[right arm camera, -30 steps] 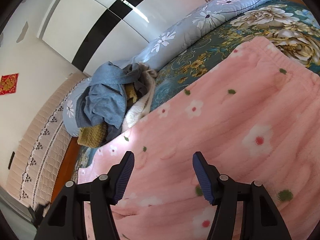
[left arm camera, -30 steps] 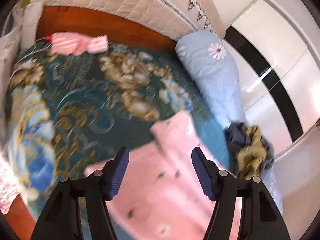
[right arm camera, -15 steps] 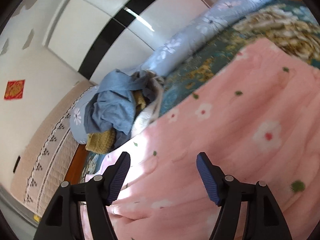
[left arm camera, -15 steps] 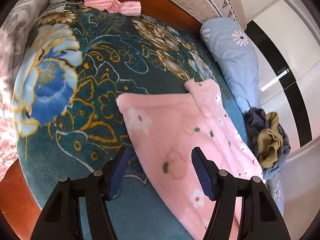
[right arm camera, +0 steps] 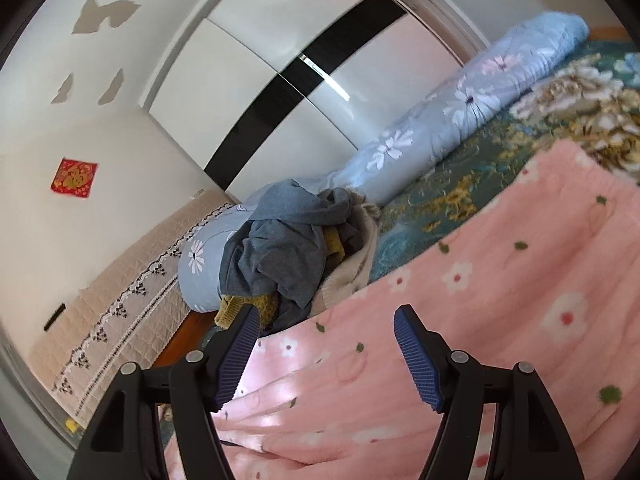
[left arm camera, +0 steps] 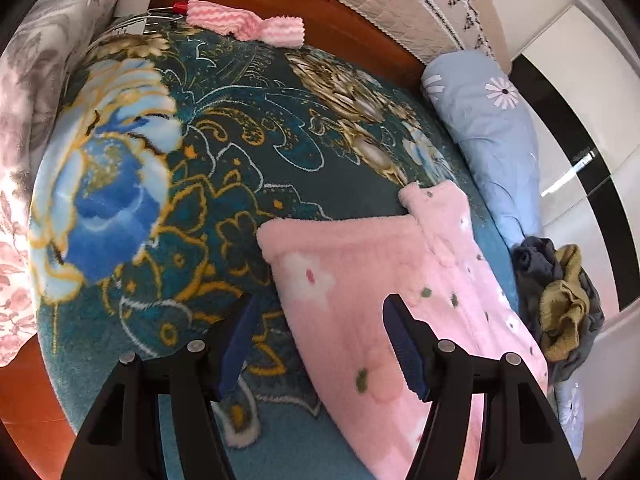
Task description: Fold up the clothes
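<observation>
Both the left gripper (left arm camera: 320, 344) and right gripper (right arm camera: 324, 356) hung agape and empty over the flat pink garment (left arm camera: 384, 292), its collar toward one o'clock, apparently ready for folding.

No lettering can be read with certainty — the only sign is a red square paper (right arm camera: 73, 178) with a gold character, too small to decipher, on the white wall (right arm camera: 60, 120).

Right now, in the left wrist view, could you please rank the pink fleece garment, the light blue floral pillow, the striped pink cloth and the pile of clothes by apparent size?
1. pink fleece garment, though nearest the camera
2. light blue floral pillow
3 and 4. pile of clothes and striped pink cloth look alike; unranked.
</observation>
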A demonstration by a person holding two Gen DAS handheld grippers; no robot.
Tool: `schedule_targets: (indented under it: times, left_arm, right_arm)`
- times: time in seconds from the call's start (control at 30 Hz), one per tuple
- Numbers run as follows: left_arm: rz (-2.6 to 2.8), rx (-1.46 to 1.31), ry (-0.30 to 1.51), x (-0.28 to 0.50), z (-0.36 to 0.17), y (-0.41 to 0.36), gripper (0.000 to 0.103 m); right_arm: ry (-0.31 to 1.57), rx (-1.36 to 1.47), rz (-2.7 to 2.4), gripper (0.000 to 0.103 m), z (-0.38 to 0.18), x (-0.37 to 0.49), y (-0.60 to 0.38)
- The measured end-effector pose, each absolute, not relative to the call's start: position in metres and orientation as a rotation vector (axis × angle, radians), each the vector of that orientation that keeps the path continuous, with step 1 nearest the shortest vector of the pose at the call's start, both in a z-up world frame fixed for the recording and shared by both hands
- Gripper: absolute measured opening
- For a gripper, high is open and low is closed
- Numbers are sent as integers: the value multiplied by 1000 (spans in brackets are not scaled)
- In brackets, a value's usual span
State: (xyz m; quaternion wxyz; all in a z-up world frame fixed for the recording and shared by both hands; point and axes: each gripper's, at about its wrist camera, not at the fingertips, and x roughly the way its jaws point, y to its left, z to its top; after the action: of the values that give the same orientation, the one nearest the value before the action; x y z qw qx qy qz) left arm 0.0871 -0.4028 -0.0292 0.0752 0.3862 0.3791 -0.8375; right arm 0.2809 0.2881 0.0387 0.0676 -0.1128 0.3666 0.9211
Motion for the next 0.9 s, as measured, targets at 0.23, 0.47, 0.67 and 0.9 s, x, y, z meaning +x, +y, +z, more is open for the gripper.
schedule_targets:
  times: [0.23,0.47,0.67,0.9]
  left_arm:
    - [-2500,1135,1222,80,-35,-401,66]
    - [-2511,1079,1298,87,-38,-405,64]
    - [-2487,1091,1385,85,-43,-417,47]
    - [-2459,1098,1391,85,-46,-422,34]
  right_arm:
    - [940,-362,2833,73,41,276,266]
    - [1012,-529,2705,76,33,265,277]
    - [1019,-582,2661,76,71,298,301]
    - [1090,-585,2466,76,113,393,367]
